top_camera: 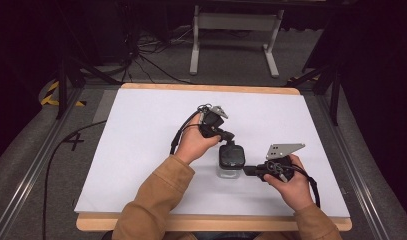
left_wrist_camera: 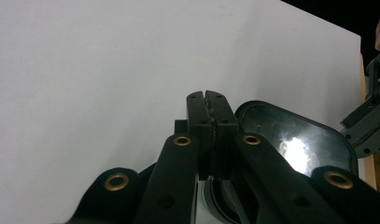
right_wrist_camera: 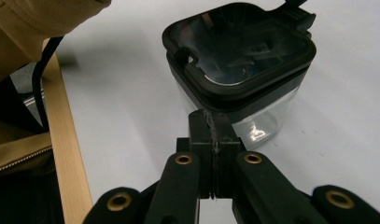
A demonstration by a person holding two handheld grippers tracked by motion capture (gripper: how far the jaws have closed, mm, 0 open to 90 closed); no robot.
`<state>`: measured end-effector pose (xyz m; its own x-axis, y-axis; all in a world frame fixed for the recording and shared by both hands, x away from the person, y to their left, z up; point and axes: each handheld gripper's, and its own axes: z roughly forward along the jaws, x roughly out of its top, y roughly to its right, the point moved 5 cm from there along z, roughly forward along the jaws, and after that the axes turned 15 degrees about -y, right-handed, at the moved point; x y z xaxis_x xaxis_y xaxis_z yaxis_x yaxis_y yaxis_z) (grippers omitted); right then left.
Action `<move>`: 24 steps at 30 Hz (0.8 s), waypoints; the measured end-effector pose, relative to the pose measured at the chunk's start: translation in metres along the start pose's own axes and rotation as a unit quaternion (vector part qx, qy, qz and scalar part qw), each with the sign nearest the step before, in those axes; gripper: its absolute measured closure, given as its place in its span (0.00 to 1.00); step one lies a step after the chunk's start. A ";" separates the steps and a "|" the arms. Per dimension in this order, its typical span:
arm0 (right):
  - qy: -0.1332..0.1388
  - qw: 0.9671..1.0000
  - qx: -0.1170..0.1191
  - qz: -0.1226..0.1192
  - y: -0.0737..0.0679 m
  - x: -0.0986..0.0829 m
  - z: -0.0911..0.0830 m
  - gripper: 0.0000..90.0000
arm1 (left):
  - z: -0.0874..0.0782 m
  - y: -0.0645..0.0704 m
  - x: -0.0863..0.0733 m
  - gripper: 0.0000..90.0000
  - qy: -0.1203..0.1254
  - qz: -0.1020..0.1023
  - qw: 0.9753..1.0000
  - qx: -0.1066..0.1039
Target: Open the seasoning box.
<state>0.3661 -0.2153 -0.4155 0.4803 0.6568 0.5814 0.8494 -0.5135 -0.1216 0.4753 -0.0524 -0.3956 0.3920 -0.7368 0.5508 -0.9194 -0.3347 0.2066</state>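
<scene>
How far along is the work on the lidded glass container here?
Done: both grippers have reached the glass container on the white table. In hand: the left gripper and right gripper, jaws shut, press at its sides. Left: its black lid looks seated, not removed.

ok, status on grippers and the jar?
Left gripper shut, at the lid's far edge. Right gripper shut, tips at the jar side. Jar upright, lid on. Nothing else on the table.
</scene>
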 end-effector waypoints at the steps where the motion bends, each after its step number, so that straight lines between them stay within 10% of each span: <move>1: 0.003 1.000 0.000 0.001 0.000 0.001 0.000 1.00 | 0.000 0.000 0.000 1.00 0.000 0.000 1.000 0.000; 13: 0.023 1.000 0.000 0.007 0.001 0.003 0.001 1.00 | -0.004 0.000 -0.001 0.98 0.002 -0.005 1.000 0.002; 24: 0.039 0.999 0.002 -0.001 0.004 0.013 -0.003 1.00 | -0.057 0.031 -0.018 0.99 0.015 0.025 1.000 0.000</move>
<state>0.3755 -0.2106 -0.4058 0.4612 0.6127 0.6418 0.8509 -0.5104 -0.1242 0.4378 -0.0164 -0.3530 0.3442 -0.7351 0.5841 -0.9379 -0.2976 0.1782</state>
